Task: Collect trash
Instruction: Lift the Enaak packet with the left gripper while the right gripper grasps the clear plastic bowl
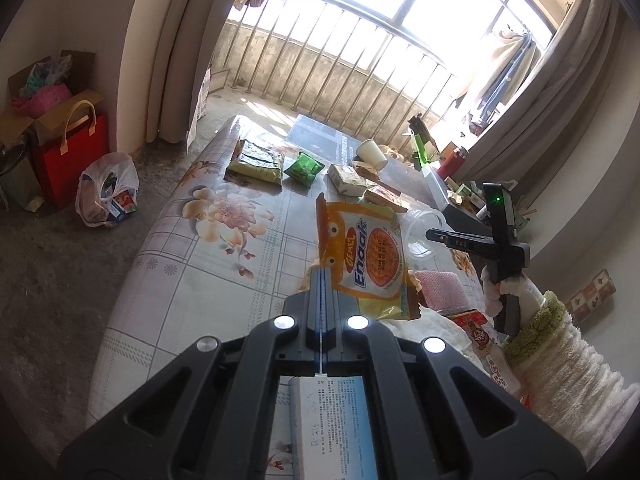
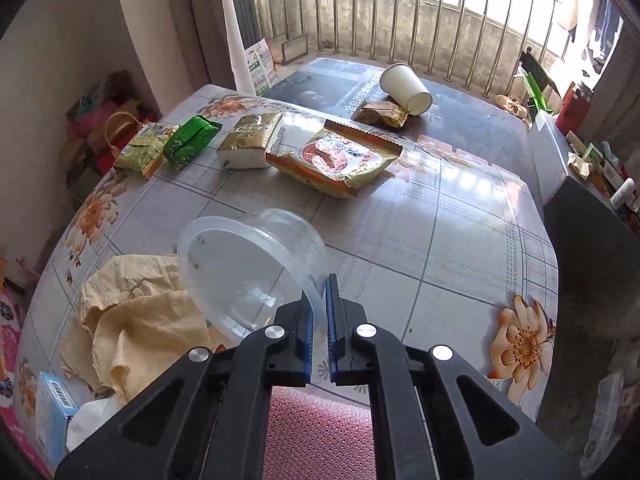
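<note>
My left gripper (image 1: 322,270) is shut on the edge of an orange and yellow Enaak snack wrapper (image 1: 366,258) and holds it up above the flowered table (image 1: 208,240). My right gripper (image 2: 319,280) is shut on the rim of a clear plastic bowl (image 2: 248,264), tilted on its side over the table (image 2: 440,248); that gripper and the bowl (image 1: 422,232) also show at the right of the left wrist view. Other wrappers lie on the table: a yellow-green pack (image 1: 256,160), a green one (image 1: 304,168), a gold pack (image 2: 252,140) and a flat gold-orange wrapper (image 2: 336,160).
A tipped white paper cup (image 2: 406,88) and a brown wrapper (image 2: 382,114) lie at the far end. Crumpled tan paper (image 2: 136,320) and a blue box (image 2: 52,412) lie at the near left. A filled white plastic bag (image 1: 106,190) and a red bag (image 1: 74,156) stand on the floor at the left.
</note>
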`<action>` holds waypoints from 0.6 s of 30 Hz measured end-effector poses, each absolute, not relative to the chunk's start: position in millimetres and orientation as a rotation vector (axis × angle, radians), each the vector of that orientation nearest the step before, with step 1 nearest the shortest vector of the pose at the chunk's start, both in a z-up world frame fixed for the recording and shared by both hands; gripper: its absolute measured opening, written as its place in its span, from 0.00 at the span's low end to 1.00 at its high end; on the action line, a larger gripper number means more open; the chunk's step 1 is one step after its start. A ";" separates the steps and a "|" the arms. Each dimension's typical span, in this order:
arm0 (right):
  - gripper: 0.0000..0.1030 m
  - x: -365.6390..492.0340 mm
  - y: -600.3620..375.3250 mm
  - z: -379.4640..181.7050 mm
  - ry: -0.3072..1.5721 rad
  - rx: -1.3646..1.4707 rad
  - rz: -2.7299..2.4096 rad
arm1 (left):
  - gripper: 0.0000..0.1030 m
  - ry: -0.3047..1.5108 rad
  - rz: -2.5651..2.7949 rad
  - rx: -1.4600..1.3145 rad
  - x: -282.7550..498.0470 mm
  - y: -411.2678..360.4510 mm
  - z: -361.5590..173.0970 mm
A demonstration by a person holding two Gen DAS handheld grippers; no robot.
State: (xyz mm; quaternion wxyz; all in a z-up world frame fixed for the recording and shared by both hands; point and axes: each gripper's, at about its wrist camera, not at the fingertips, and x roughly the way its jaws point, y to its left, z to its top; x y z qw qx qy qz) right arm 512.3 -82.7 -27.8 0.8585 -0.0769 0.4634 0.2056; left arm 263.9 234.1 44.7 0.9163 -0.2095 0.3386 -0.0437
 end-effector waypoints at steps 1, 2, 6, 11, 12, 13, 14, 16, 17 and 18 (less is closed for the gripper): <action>0.06 513.2 -85.2 -23.6 0.956 -0.135 0.424 | 0.00 0.692 -0.088 -0.431 263.1 234.7 45.9; 0.06 512.9 -87.8 -19.1 0.938 -0.112 0.415 | 0.00 0.689 -0.087 -0.432 262.7 235.6 46.7; 0.06 508.0 -102.8 4.2 0.876 -0.032 0.397 | 0.00 0.668 -0.088 -0.433 255.7 235.9 55.5; 0.06 475.0 -137.9 42.0 0.808 0.040 0.395 | 0.00 0.624 -0.117 -0.424 243.8 230.8 74.0; 0.06 464.0 -148.1 49.8 0.795 0.054 0.390 | 0.00 0.616 -0.128 -0.421 241.3 227.8 77.9; 0.06 451.3 -160.0 57.3 0.784 0.076 0.389 | 0.00 0.609 -0.142 -0.416 239.0 223.5 82.8; 0.06 437.6 -172.1 63.9 0.774 0.102 0.390 | 0.00 0.602 -0.158 -0.409 236.7 218.5 87.2; 0.06 405.3 -201.1 75.0 0.754 0.147 0.370 | 0.00 0.591 -0.200 -0.387 232.9 203.7 95.3; 0.06 388.3 -215.5 79.1 0.749 0.168 0.360 | 0.00 0.588 -0.225 -0.373 231.0 194.2 99.0; 0.06 369.3 -231.9 82.4 0.743 0.193 0.346 | 0.00 0.587 -0.251 -0.362 229.4 184.6 102.5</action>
